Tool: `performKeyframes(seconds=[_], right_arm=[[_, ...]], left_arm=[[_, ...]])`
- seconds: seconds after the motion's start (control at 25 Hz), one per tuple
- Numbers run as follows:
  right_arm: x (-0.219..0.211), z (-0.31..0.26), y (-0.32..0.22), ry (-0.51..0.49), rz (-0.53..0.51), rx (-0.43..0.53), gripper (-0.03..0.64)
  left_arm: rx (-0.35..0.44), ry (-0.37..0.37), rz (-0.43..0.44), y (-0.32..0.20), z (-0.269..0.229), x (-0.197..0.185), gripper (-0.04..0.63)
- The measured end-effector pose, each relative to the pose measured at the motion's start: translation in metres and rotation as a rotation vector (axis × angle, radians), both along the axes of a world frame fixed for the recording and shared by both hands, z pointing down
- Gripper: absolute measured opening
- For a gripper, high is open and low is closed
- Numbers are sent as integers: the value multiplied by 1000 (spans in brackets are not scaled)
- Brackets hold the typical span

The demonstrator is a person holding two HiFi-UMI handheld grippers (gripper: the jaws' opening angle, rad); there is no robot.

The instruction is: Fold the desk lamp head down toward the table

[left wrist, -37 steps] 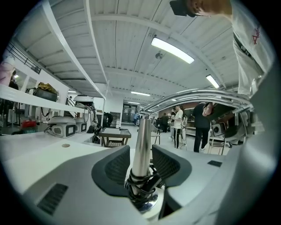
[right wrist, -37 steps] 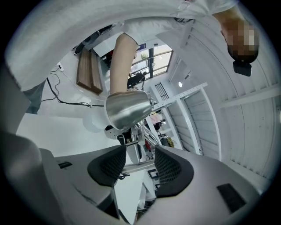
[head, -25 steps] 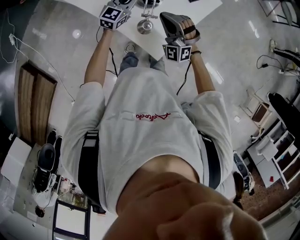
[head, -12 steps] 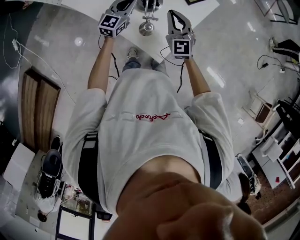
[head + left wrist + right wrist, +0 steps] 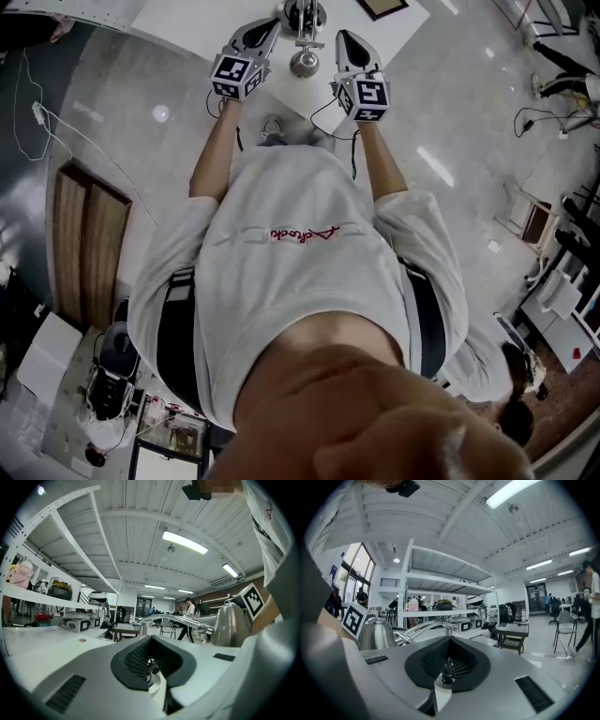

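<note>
A silver desk lamp stands on the white table (image 5: 202, 21) at the top of the head view, its dome head (image 5: 304, 63) nearest me. My left gripper (image 5: 268, 25) is just left of the lamp and my right gripper (image 5: 343, 36) just right of it; neither touches it. Both are shut with nothing between the jaws. In the left gripper view the lamp head (image 5: 228, 623) and its arm (image 5: 174, 618) lie right of the closed left gripper (image 5: 151, 640). In the right gripper view the lamp head (image 5: 376, 635) and arm (image 5: 425, 627) lie left of the closed right gripper (image 5: 449, 641).
A dark framed item (image 5: 380, 7) lies on the table to the right of the lamp. White shelving (image 5: 440, 602) with boxes stands behind the table, and people walk far off (image 5: 188, 616). Cables (image 5: 56, 122) and a wooden panel (image 5: 84, 234) lie on the floor.
Both grippers have moved forward to either side of the lamp. The right gripper has rolled so that its marker cube now faces up. Both stayed shut.
</note>
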State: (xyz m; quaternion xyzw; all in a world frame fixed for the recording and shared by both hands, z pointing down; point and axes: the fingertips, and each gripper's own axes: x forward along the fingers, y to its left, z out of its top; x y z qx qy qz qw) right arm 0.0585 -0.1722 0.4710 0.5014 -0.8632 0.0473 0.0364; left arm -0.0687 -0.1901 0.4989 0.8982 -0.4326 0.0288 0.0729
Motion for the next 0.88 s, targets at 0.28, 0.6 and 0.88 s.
performKeyframes(seconds=[0.28,0.6,0.88], right_arm=[[-6,2,22,46,9,21,8],[13,3,62,34,-22,8,8],[7,1,109,43,-78,18,9]], left_arm=[[0,6,39,20,2,2,28],[-27,-6,36,71,9,22,26],[-30,-18,-12,126,11,21,26]])
